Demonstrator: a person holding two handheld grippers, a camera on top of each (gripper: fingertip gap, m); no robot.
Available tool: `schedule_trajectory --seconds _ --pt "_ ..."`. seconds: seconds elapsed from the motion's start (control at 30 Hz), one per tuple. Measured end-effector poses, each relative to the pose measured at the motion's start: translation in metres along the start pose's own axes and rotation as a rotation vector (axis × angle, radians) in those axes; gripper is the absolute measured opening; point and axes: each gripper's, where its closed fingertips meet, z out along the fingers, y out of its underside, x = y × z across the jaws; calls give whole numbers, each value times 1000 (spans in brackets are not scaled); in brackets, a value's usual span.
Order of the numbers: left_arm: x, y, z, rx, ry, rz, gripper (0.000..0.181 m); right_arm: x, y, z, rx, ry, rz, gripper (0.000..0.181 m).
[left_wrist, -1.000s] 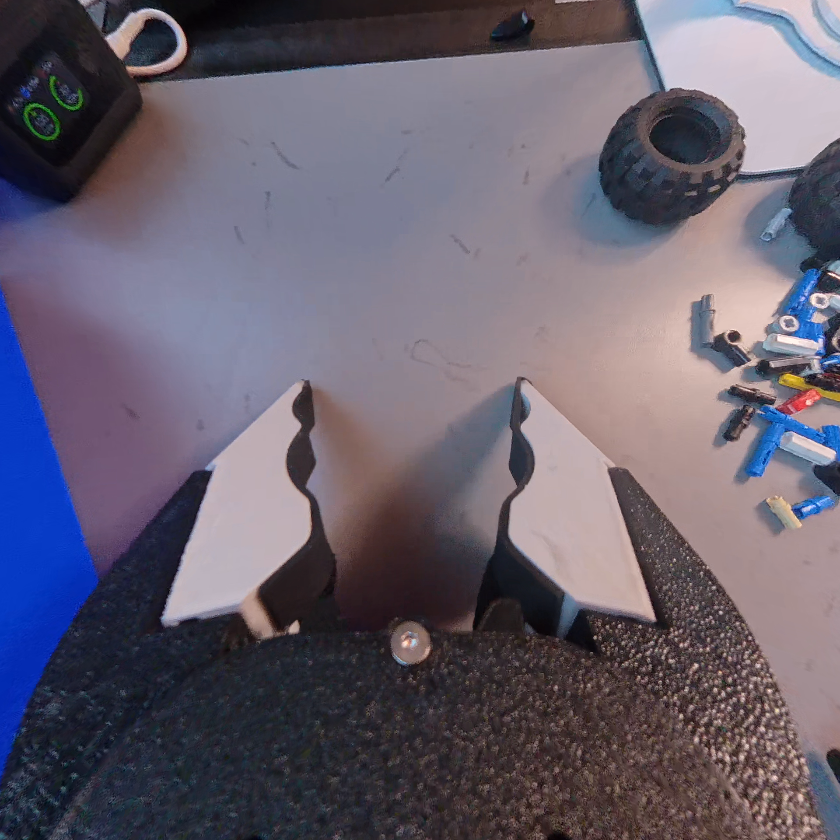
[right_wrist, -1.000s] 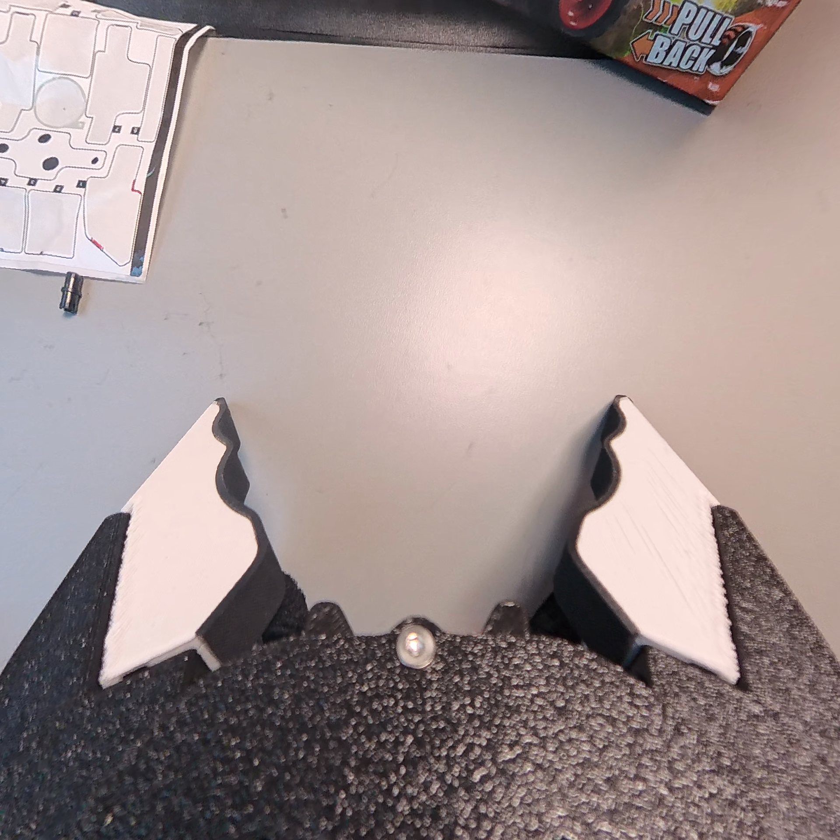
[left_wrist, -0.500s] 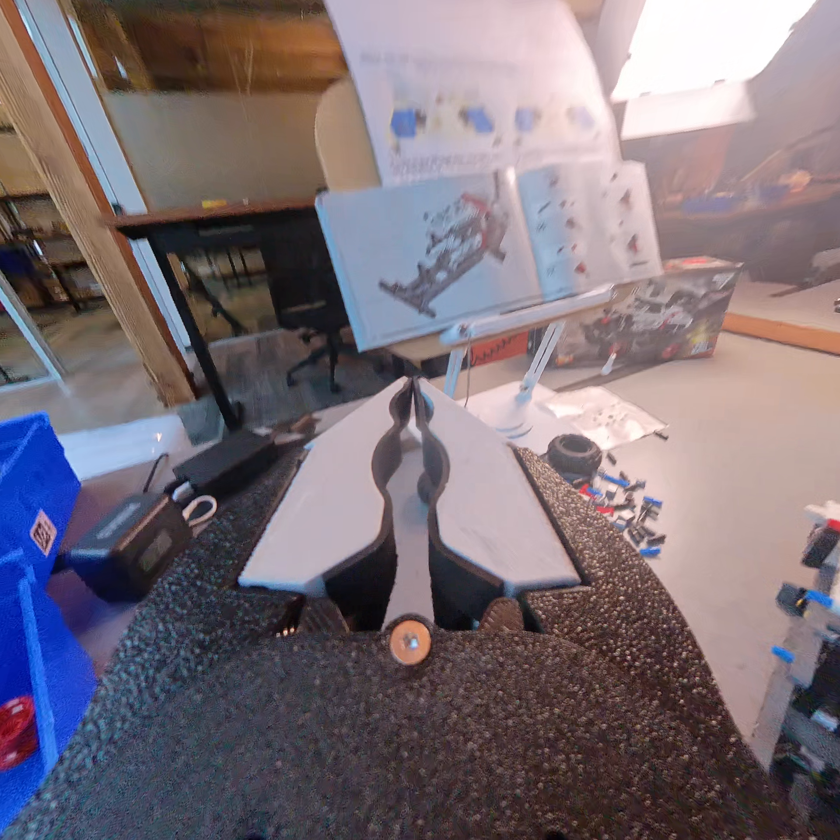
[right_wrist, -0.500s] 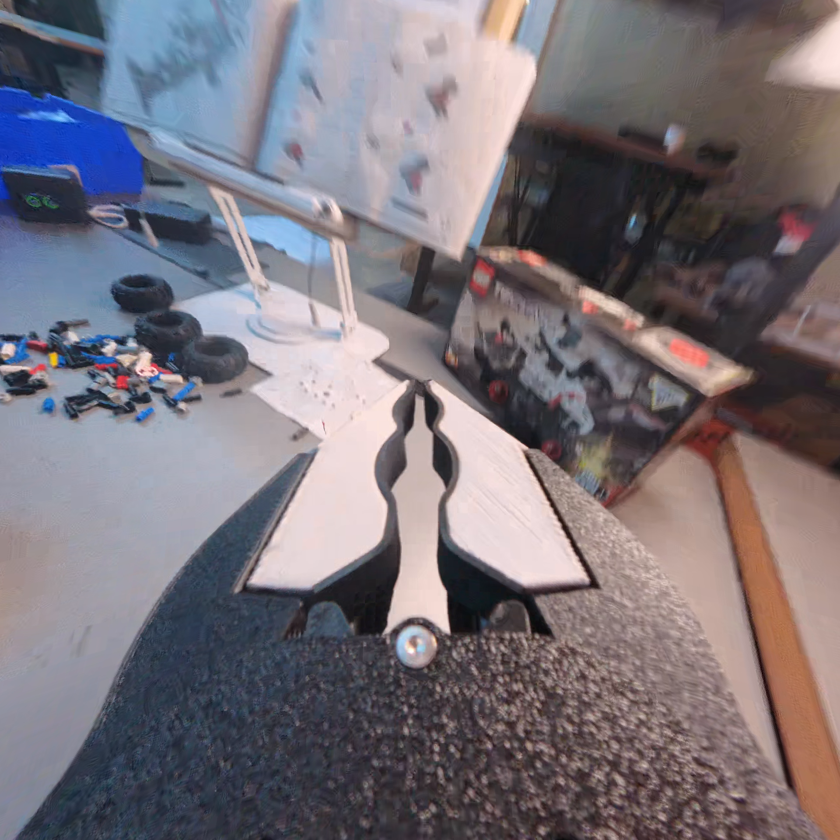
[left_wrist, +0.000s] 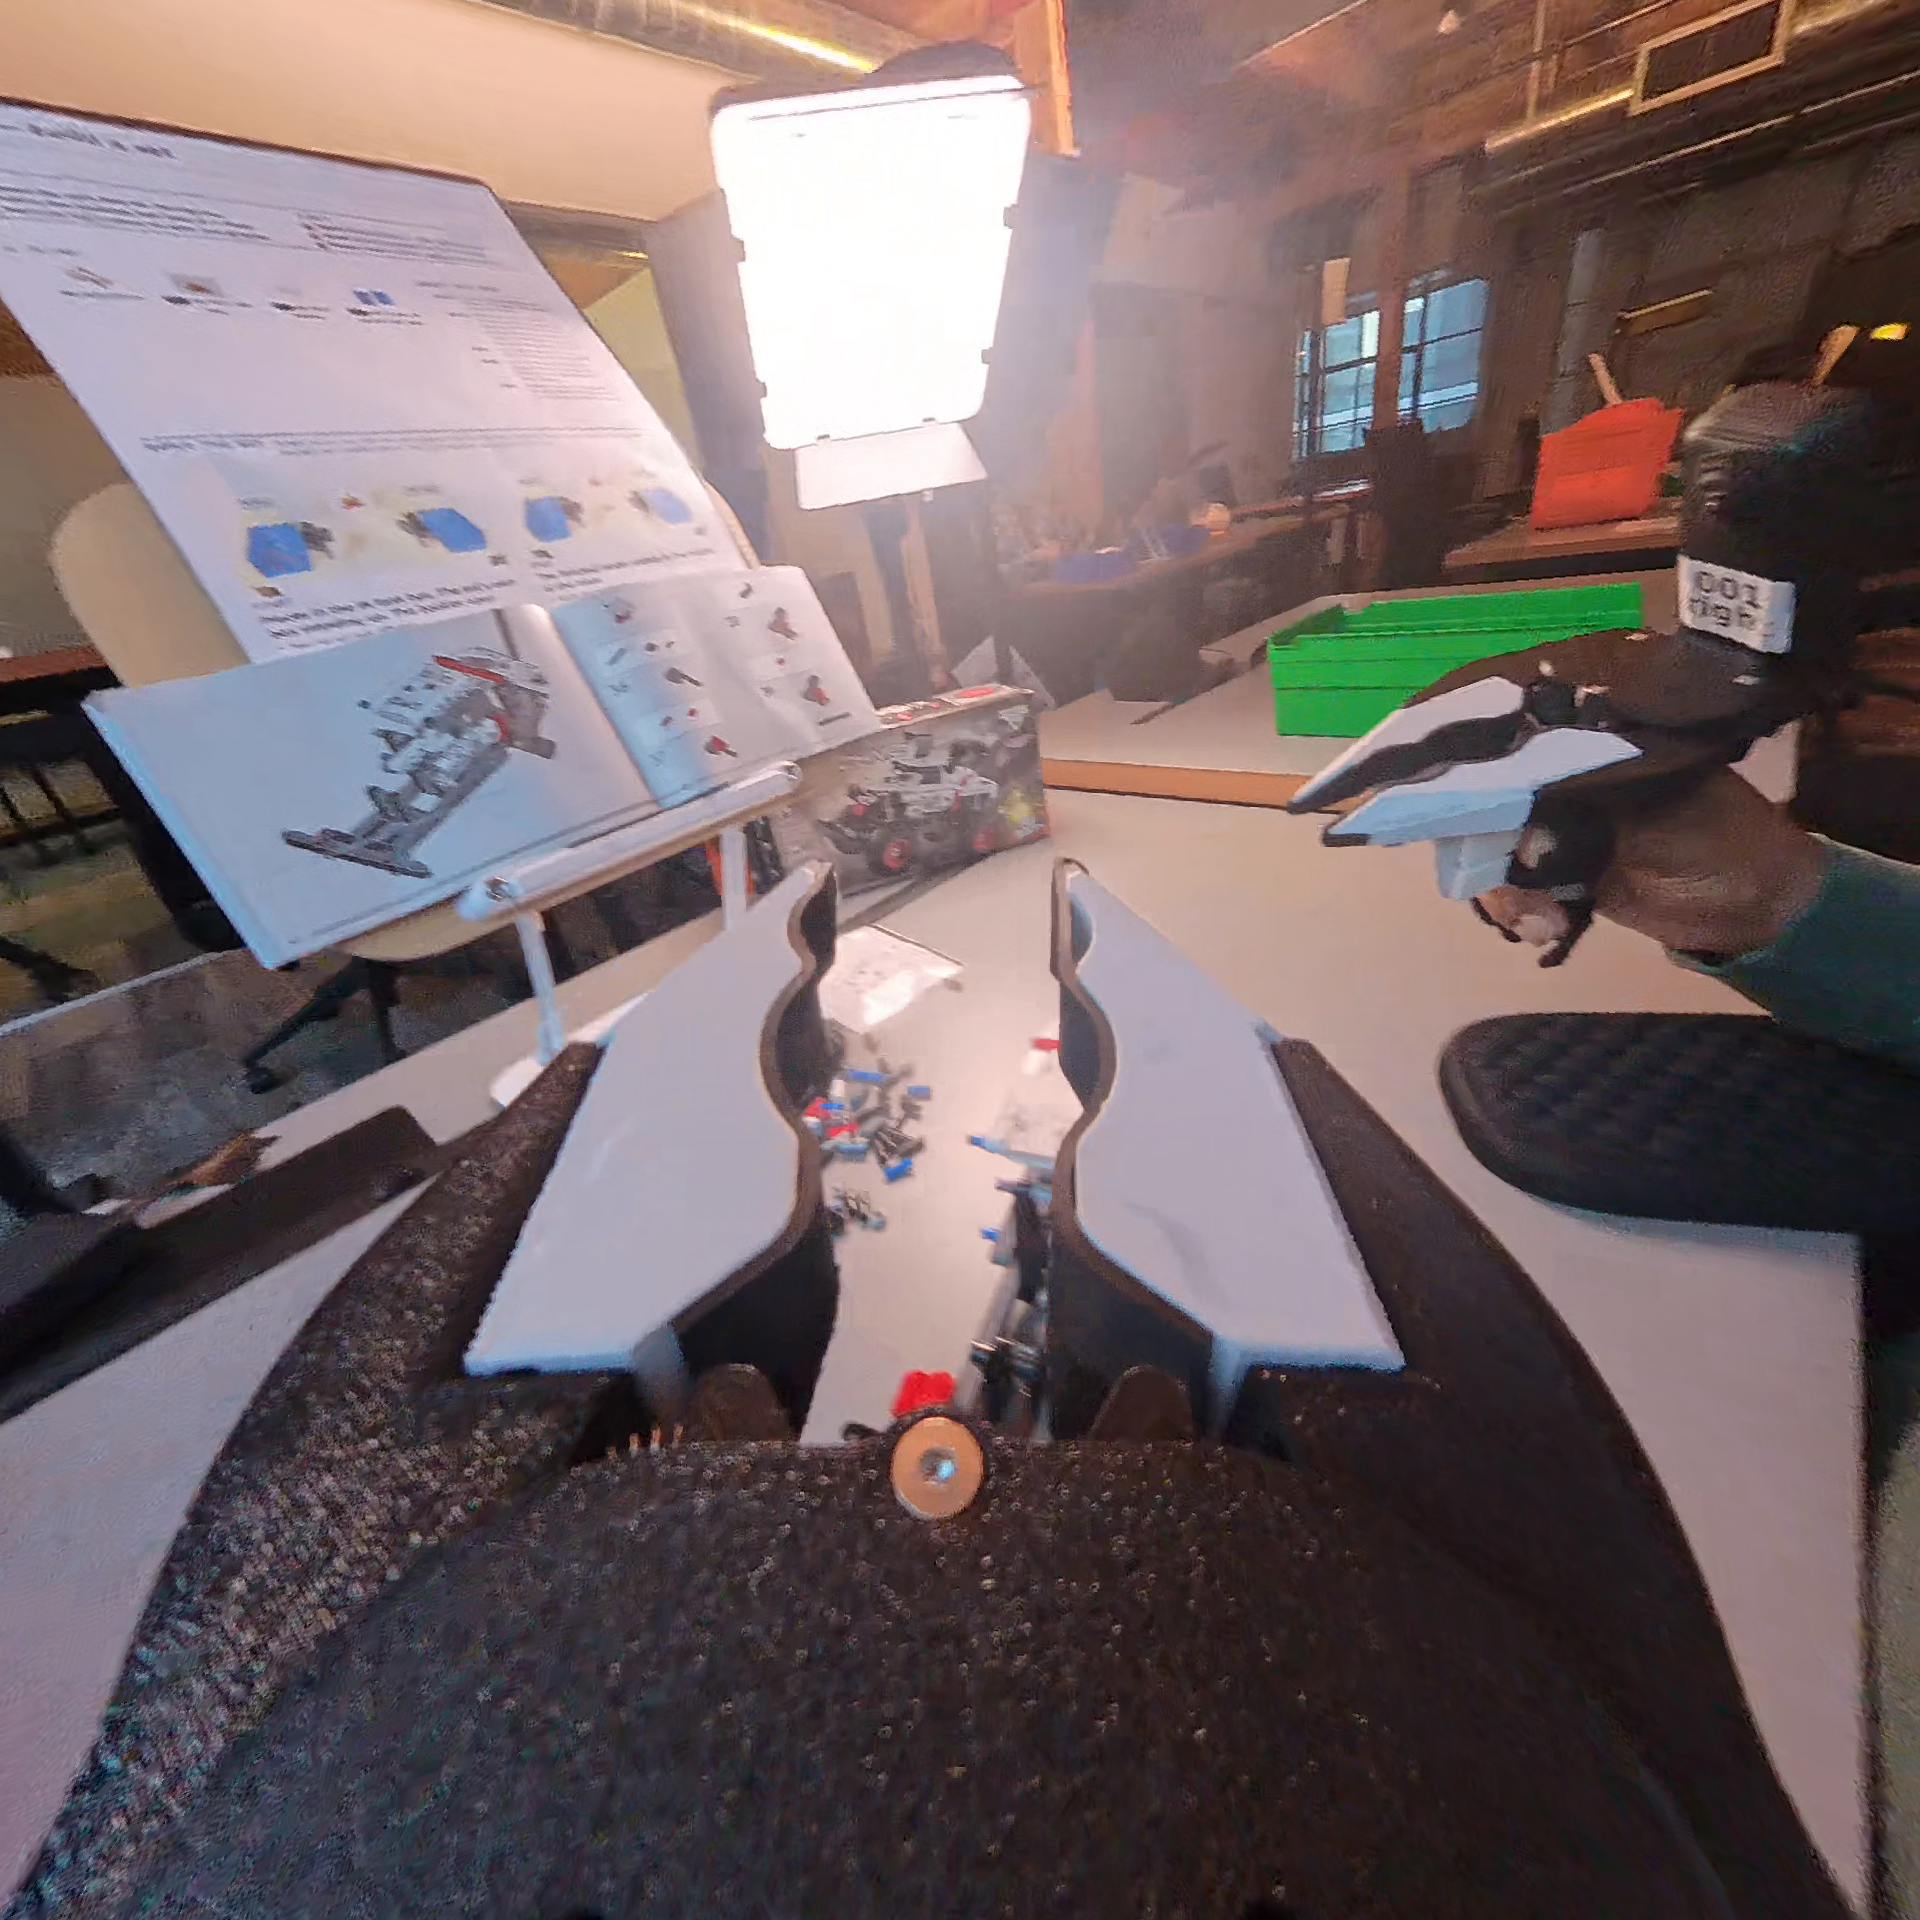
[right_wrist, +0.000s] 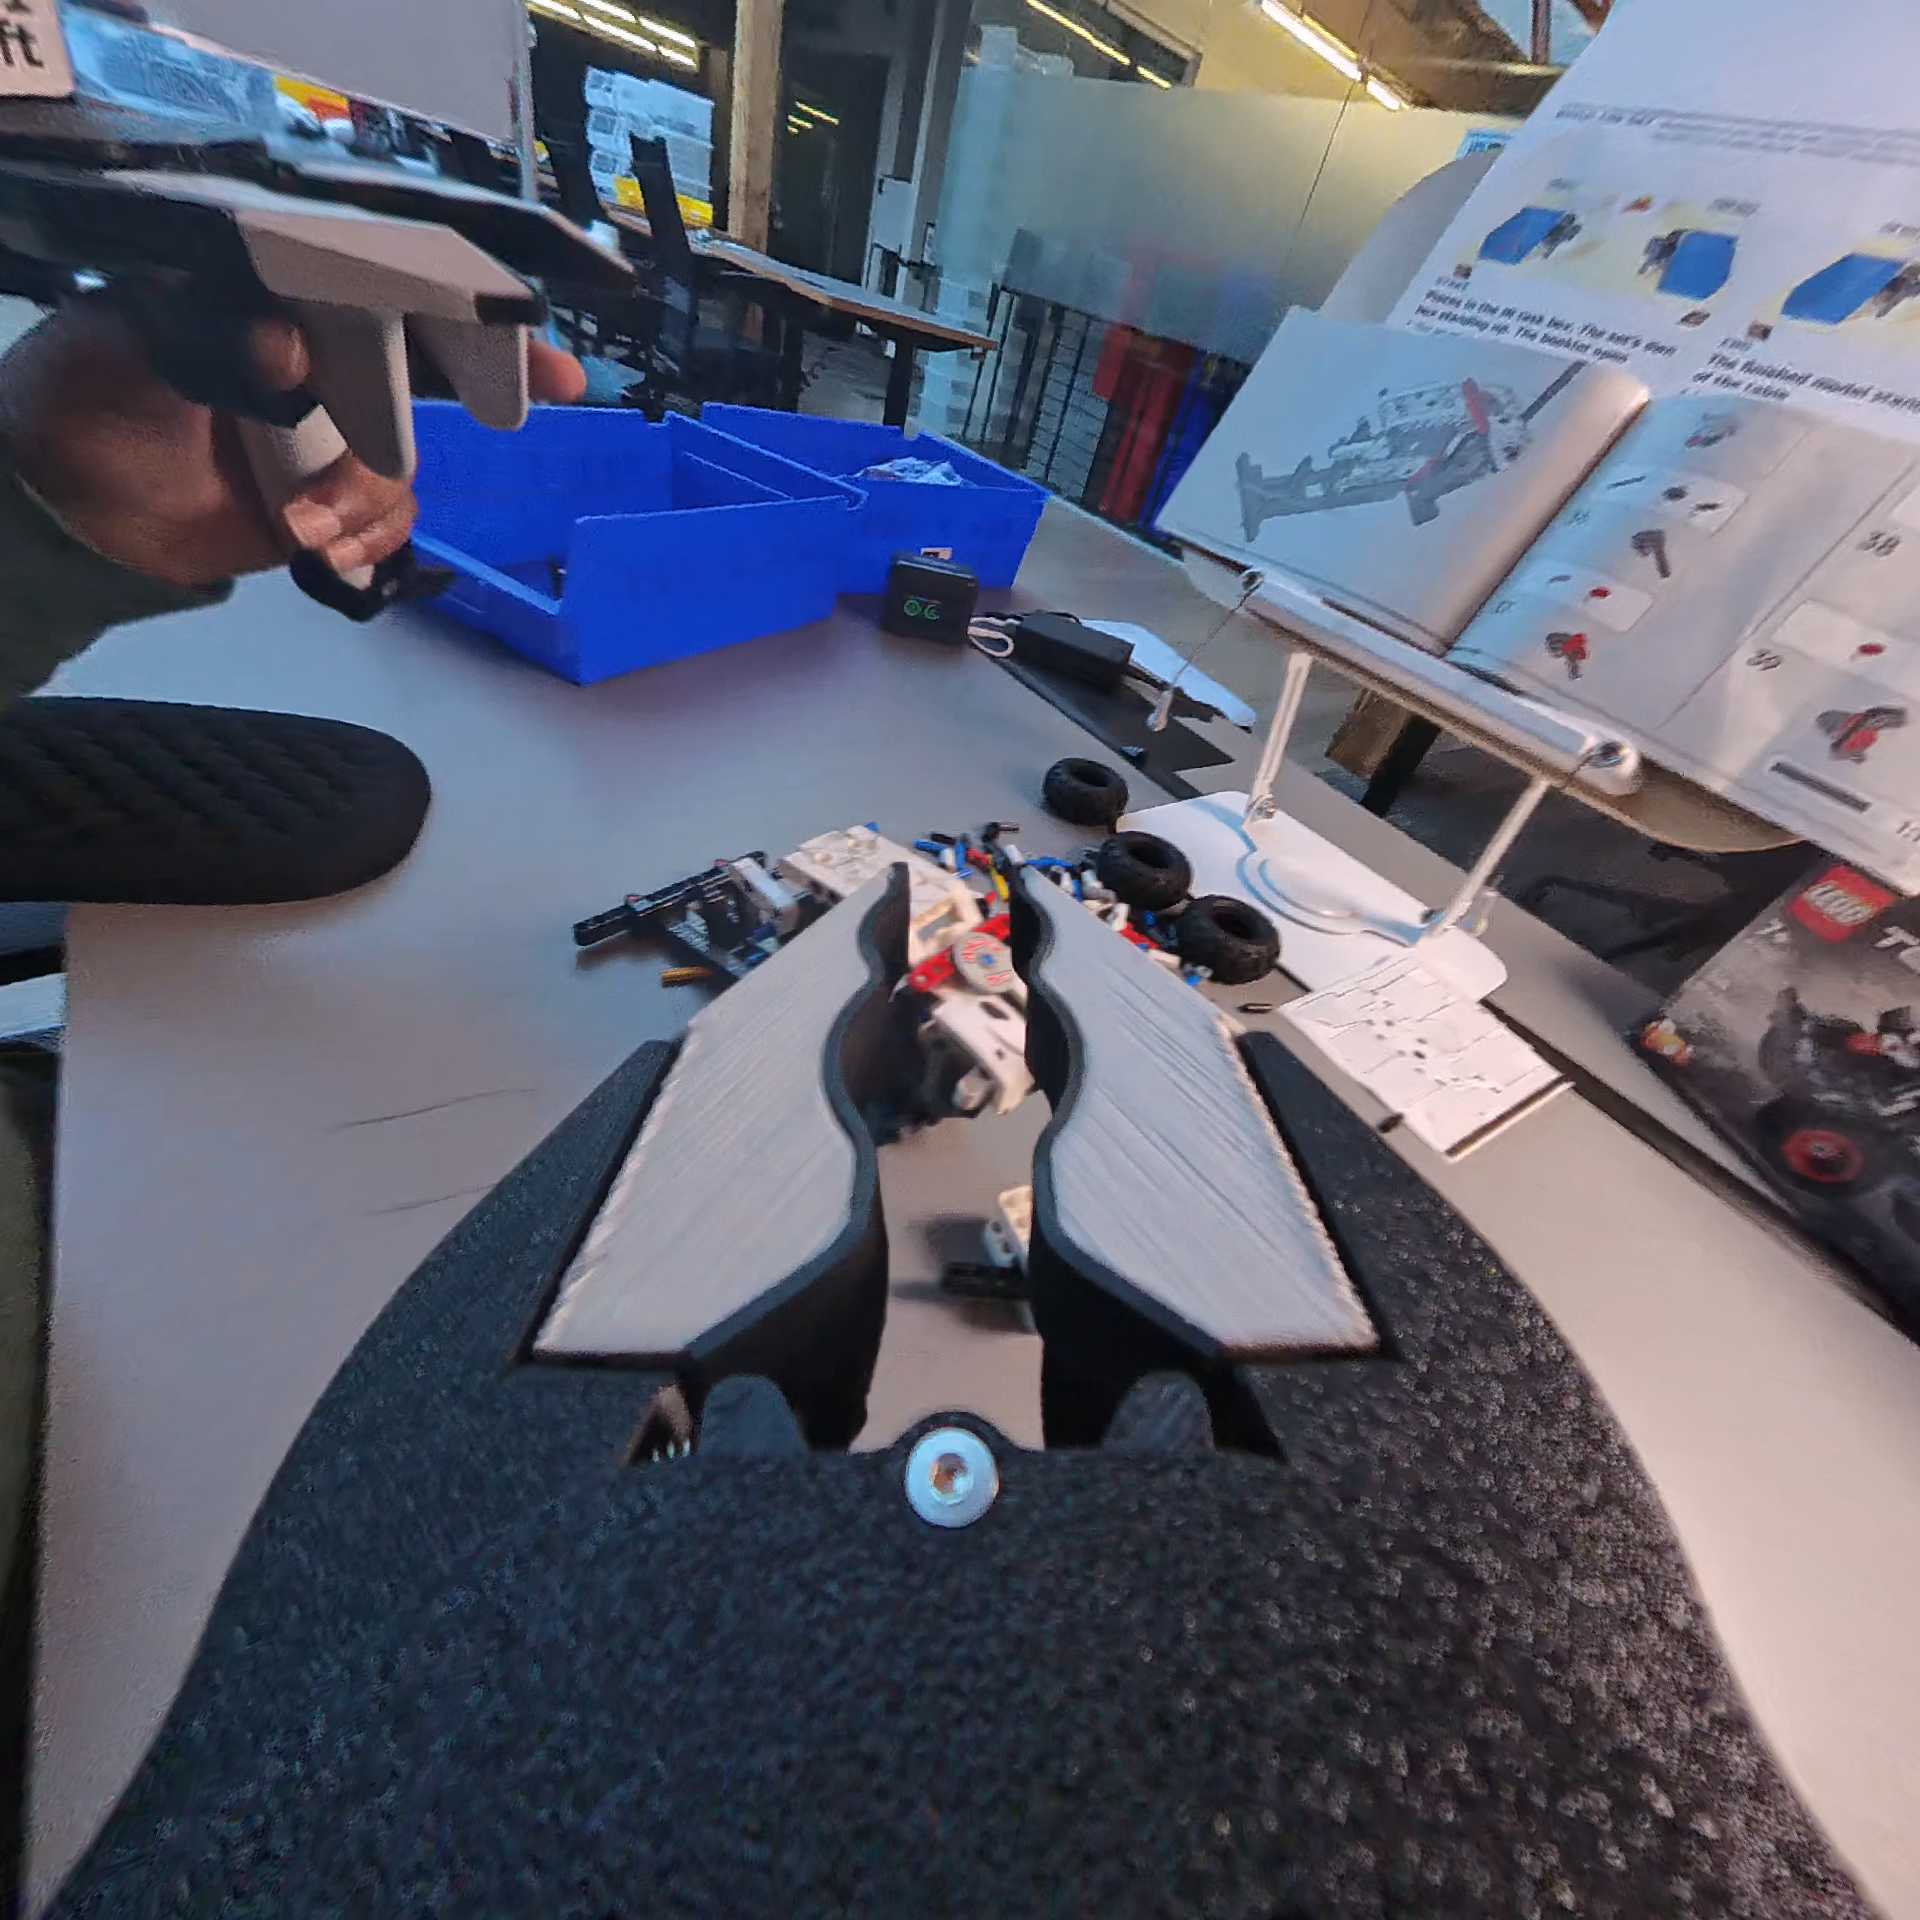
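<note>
My left gripper (left_wrist: 940, 883) is open and empty, held above the grey table (left_wrist: 1299, 997). A pile of small blue, black and red loose parts (left_wrist: 862, 1127) lies beyond its fingers. My right gripper (right_wrist: 961, 881) is empty, with its jaws a narrow gap apart. It hangs above a partly built white, black and red model (right_wrist: 961, 1003). Three black tyres (right_wrist: 1143, 868) lie just right of the model. Each gripper shows in the other's view, held in a hand: the right one (left_wrist: 1314, 816) at the right, the left one (right_wrist: 499, 296) at the upper left.
An open instruction booklet on a white stand (right_wrist: 1455, 488) is at the back, with a sticker sheet (right_wrist: 1423, 1049) and the kit box (right_wrist: 1808, 1039) beside it. Blue bins (right_wrist: 675, 520) and a black device (right_wrist: 928, 603) stand far left. A black mesh pad (left_wrist: 1683, 1122) lies nearby, green bins (left_wrist: 1434, 644) farther off. The grippers' ends are close to 20 cm from one another.
A second ago both grippers pointed straight down at the table with jaws wide. They then lifted and shut. Now both look forward over the table and their jaws have parted again.
</note>
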Motion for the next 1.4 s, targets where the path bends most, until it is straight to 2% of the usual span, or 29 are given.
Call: schedule_trajectory --seconds 0.07,0.1,0.17,0.23,0.27,0.33,0.4,0.43,0.53,0.67,0.7,0.8,0.87,0.93,1.0,1.03,1.1,1.17,1.23,1.3,1.4 --pt "36 16 -8 -19 53 -49 31 -28 3 -1 10 -38 52 30" --pt "55 25 -10 -37 86 -70 32 -45 7 2 -8 -58 61 43" --pt "90 46 -11 -85 152 -97 40 -75 17 14 -60 -69 73 90" --pt "124 64 -8 -128 243 -152 59 -110 22 27 -72 -129 61 105" --pt "134 69 -6 -138 267 -196 64 -123 23 32 -72 -139 32 115" --pt "144 73 -3 -126 296 -317 63 -146 23 39 -64 -161 -36 119" --pt "152 72 -2 -102 348 -435 58 -165 22 43 -53 -179 -97 115" --pt "152 75 -3 -120 357 -454 51 -171 24 43 -51 -183 -130 102" --pt "155 80 -6 -160 379 -464 49 -179 22 43 -9 -172 -202 95" --pt "161 84 -8 -206 475 -606 50 -197 15 39 50 -237 -305 82" --pt "163 84 -8 -209 508 -649 51 -200 13 38 66 -243 -304 83" --pt "175 75 -14 -174 632 -733 32 -203 9 34 104 -289 -285 78" --pt "179 72 -14 -151 670 -790 28 -204 5 31 127 -317 -258 75" --pt "179 68 -15 -126 704 -830 32 -204 6 31 121 -328 -263 74" --pt "180 61 -20 -102 785 -913 59 -200 12 34 92 -310 -280 70" --pt "177 62 -18 -95 778 -942 58 -201 14 34 81 -320 -281 66" --pt "168 64 -12 -62 704 -958 47 -210 23 37 42 -327 -346 63" --pt "168 68 -8 -69 684 -949 2 -220 26 41 53 -311 -433 64" --pt "175 68 -12 -97 729 -944 0 -219 23 41 73 -300 -418 53" --pt "177 71 -11 -105 714 -940 0 -219 23 39 75 -320 -388 48" --pt "183 69 -14 -96 728 -939 0 -230 22 34 104 -370 -350 61"
